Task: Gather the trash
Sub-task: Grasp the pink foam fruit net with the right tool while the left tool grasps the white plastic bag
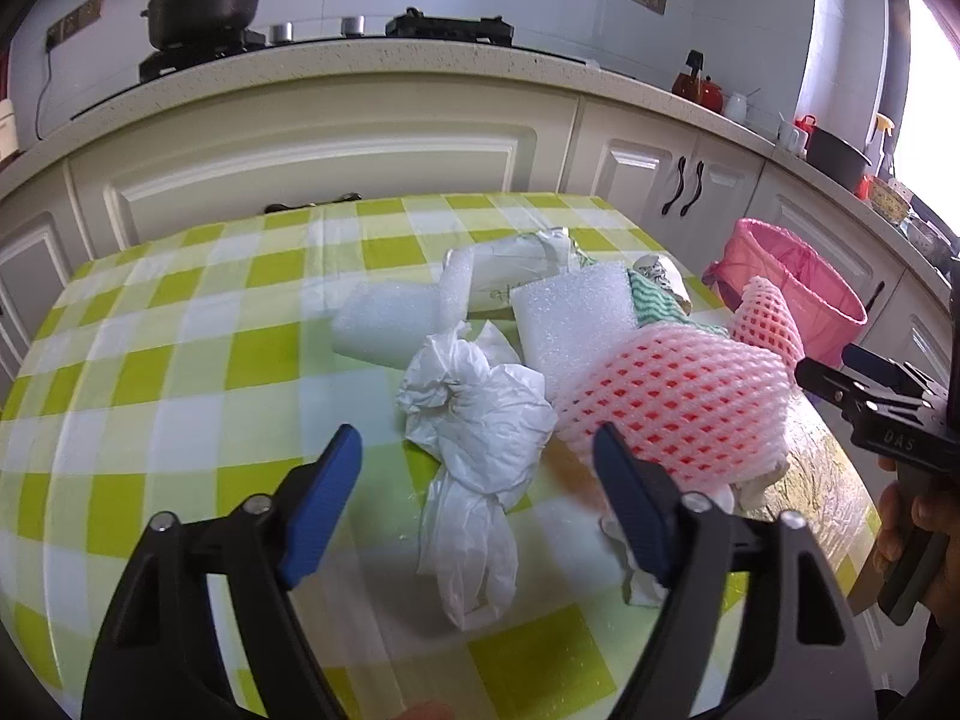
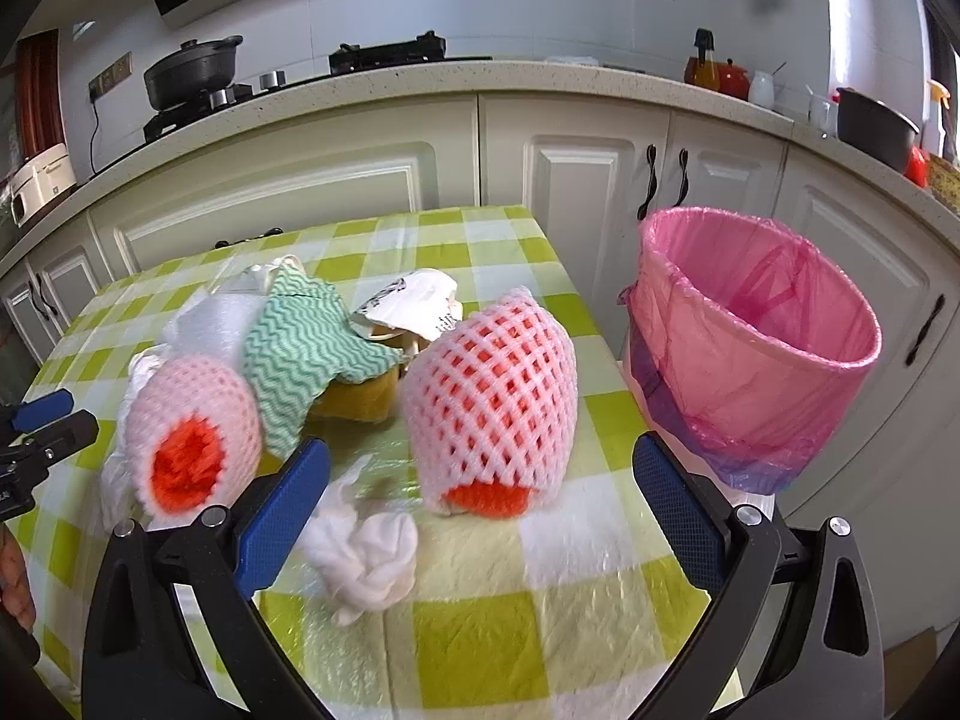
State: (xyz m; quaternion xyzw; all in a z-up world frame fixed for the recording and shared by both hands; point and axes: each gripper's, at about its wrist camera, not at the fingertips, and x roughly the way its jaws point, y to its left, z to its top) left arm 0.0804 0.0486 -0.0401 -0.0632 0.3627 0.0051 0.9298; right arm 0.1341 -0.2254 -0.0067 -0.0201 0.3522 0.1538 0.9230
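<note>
While both tools hang above the checked tablecloth [image 1: 180, 324], we record the left gripper [image 1: 477, 468] with its jaws spread wide and nothing between them; a crumpled white plastic bag [image 1: 480, 414] lies directly ahead between its fingers, with a pink foam fruit net [image 1: 672, 396] just to its right and white foam blocks [image 1: 576, 312] beyond. We record the right gripper [image 2: 480, 480] likewise wide open and holding nothing; a second pink foam net [image 2: 492, 396] stands just ahead between its fingers, a wad of white tissue [image 2: 366, 558] lies near its left finger, a green wavy cloth [image 2: 300, 348] sits further ahead to the left, and the pink-lined bin [image 2: 750, 354] stands off the table edge to its right.
</note>
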